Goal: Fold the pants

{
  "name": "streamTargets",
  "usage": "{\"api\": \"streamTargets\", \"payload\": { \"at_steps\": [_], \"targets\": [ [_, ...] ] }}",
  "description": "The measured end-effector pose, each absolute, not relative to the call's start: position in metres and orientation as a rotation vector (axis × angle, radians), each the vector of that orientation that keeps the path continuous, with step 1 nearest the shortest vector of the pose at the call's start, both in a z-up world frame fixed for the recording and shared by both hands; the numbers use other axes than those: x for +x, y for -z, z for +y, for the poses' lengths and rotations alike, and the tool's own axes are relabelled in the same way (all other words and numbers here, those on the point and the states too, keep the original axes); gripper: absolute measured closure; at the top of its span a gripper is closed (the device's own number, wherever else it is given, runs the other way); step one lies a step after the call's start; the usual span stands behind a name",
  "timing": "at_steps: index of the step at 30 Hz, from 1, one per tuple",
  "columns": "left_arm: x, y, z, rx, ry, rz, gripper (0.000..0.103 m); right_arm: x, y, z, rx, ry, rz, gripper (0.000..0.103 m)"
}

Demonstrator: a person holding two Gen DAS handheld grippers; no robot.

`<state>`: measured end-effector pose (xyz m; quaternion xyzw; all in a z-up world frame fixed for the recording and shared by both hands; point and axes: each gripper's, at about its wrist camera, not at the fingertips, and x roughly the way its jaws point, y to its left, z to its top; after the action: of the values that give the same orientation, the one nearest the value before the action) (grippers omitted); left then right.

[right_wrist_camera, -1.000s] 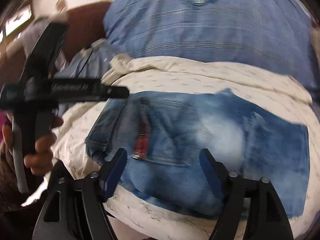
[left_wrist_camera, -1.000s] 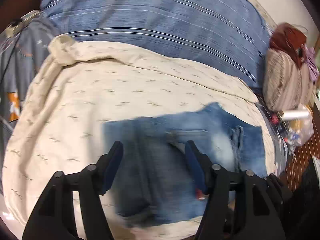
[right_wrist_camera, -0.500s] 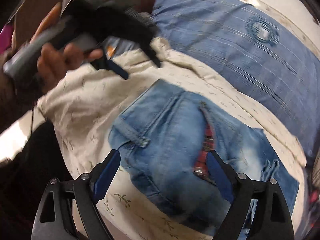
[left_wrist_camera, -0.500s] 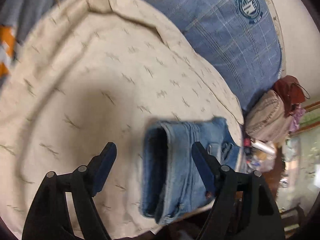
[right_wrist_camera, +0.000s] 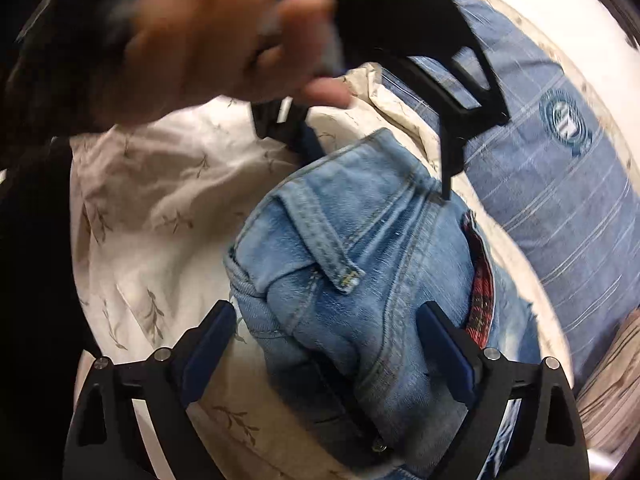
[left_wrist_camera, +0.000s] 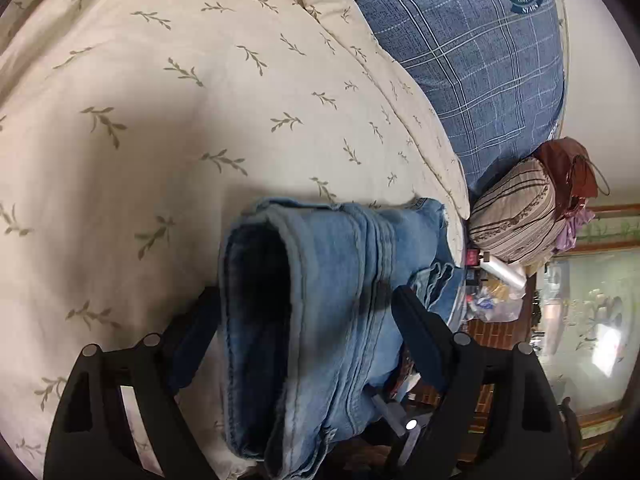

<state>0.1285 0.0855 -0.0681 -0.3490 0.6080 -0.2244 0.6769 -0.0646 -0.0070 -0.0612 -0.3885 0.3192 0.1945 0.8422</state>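
Jeans (left_wrist_camera: 336,280) lie bunched on the leaf-print bedspread (left_wrist_camera: 160,120), denim between the spread jaws of left hand-held gripper (left_wrist_camera: 304,320) and right hand-held gripper (right_wrist_camera: 324,340), both just widening, neither pinching; best to grab the waistband (right_wrist_camera: 320,232) edge, not bulk.

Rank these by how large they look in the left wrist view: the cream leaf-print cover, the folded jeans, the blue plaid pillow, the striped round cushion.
1. cream leaf-print cover, largest by far.
2. and 3. folded jeans and blue plaid pillow look about equal; the jeans lie much nearer the camera, so I do not rank them.
4. striped round cushion, smallest.
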Motion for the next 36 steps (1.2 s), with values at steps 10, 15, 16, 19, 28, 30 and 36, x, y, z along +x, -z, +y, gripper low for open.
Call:
{"api": "streamTargets", "payload": {
  "at_steps": [10, 15, 16, 19, 28, 30, 36],
  "targets": [
    [0.118, 0.024, 0.075, -0.675, 0.639, 1.286, 0.091, -0.060, 0.029, -0.032, -0.615, -0.479, 0.680, 0.070],
    [0.112, -0.001, 0.061, -0.643, 0.657, 1.248, 0.091, -0.064, 0.000, -0.066, -0.462, -0.469, 0.647, 0.074],
    [0.111, -0.006, 0.056, -0.635, 0.658, 1.242, 0.091, -0.064, -0.006, -0.073, -0.435, -0.464, 0.638, 0.074],
    [0.109, -0.023, 0.038, -0.593, 0.674, 1.225, 0.091, -0.069, -0.024, -0.097, -0.345, -0.438, 0.613, 0.075],
    [0.105, -0.071, -0.084, -0.329, 0.779, 1.210, 0.087, -0.071, -0.045, -0.220, 0.074, -0.333, 0.628, 0.075],
    [0.110, -0.071, -0.125, -0.245, 0.796, 1.226, 0.085, -0.073, -0.035, -0.251, 0.193, -0.308, 0.652, 0.075],
    [0.119, -0.036, -0.231, -0.030, 0.782, 1.308, 0.081, -0.068, 0.017, -0.336, 0.572, -0.253, 0.754, 0.070]
  ]
}}
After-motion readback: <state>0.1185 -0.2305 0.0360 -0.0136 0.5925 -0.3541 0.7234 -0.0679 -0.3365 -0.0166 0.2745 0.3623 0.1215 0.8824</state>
